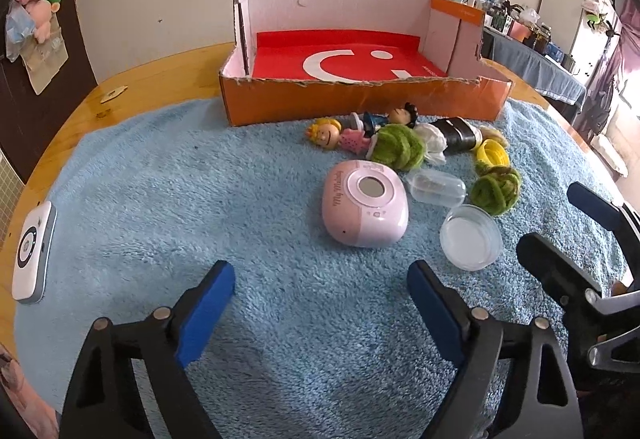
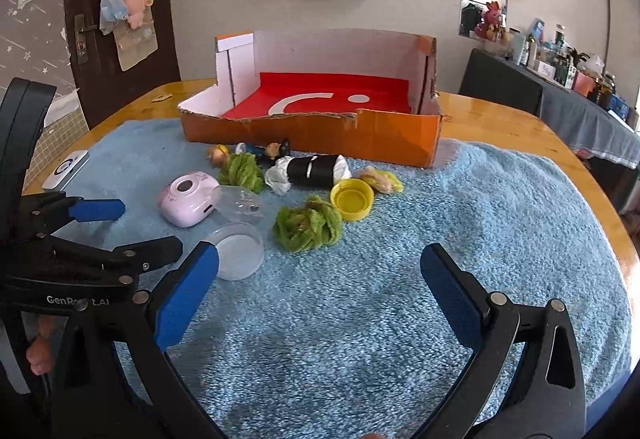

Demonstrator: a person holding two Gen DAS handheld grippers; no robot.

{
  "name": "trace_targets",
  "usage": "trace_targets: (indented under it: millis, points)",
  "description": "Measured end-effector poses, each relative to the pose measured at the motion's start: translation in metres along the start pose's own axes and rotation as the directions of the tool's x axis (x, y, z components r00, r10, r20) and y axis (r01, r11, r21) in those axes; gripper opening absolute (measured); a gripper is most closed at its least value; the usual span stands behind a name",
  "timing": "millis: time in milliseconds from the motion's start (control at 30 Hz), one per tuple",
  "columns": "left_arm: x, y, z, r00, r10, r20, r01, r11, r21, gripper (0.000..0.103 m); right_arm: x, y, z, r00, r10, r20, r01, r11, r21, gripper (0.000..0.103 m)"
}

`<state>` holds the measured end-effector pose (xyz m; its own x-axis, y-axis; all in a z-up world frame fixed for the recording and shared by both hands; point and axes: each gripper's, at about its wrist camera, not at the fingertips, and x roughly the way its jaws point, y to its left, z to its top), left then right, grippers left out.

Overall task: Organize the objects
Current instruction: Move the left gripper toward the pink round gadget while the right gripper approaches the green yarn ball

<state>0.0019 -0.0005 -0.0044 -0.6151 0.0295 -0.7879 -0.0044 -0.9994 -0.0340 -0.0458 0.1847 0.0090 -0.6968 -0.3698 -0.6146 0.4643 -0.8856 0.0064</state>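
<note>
Clutter lies on the blue towel before the orange box; both my claws, left claw and right claw, gape empty; pink camera looks hard, smooth, slippery; I'd pinch its flat sides.

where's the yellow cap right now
The yellow cap lies open side up on the blue towel, between the black-wrapped roll and the nearer green yarn ball.

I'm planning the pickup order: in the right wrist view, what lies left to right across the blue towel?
White device → pink camera → clear round lid → green yarn ball → yellow cap → yellowish bundle.
</note>
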Motion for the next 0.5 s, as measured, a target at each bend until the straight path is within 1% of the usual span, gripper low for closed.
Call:
trace_targets:
  millis: [33,100,133,200,300,333,367,467,500]
  points:
    - [0.000,0.000,0.000,1.000,0.003,0.000,-0.003,1.000,-0.002,0.086,0.001,0.001,0.001,1.000,0.001,-0.002,-0.001,1.000,-0.002,0.097]
    - [0.000,0.001,0.001,1.000,0.008,0.004,-0.008,1.000,0.003,0.083,0.002,0.002,0.001,1.000,-0.001,-0.002,0.001,1.000,-0.001,0.087]
    - [-0.001,0.002,0.001,1.000,0.015,0.006,-0.015,1.000,-0.005,0.082,0.002,0.002,0.001,1.000,0.001,-0.003,-0.001,1.000,0.000,0.084]
    - [-0.001,0.003,0.002,1.000,0.012,0.007,-0.012,1.000,-0.009,0.079,0.005,0.001,0.003,1.000,0.019,-0.018,-0.018,1.000,0.008,0.071]
    - [-0.001,0.005,0.005,1.000,0.011,0.011,-0.011,1.000,-0.012,0.075,0.010,-0.002,0.004,0.999,0.036,-0.035,-0.034,0.999,0.031,0.063]
    - [0.000,0.006,0.006,1.000,0.011,0.012,-0.011,1.000,-0.012,0.075,0.011,-0.002,0.005,0.999,0.038,-0.037,-0.036,0.999,0.035,0.062]
    - [0.000,0.006,0.008,1.000,0.025,0.012,-0.024,0.999,-0.032,0.075,0.012,-0.003,0.005,0.998,0.043,-0.040,-0.041,0.998,0.040,0.060]
    - [0.003,0.005,0.011,1.000,0.017,0.008,-0.017,0.999,-0.029,0.075,0.015,-0.006,0.006,0.997,0.066,-0.051,-0.063,0.996,0.058,0.054]
    - [0.003,0.004,0.011,1.000,0.015,0.008,-0.015,0.999,-0.028,0.075,0.017,-0.006,0.006,0.996,0.074,-0.055,-0.070,0.996,0.064,0.053]
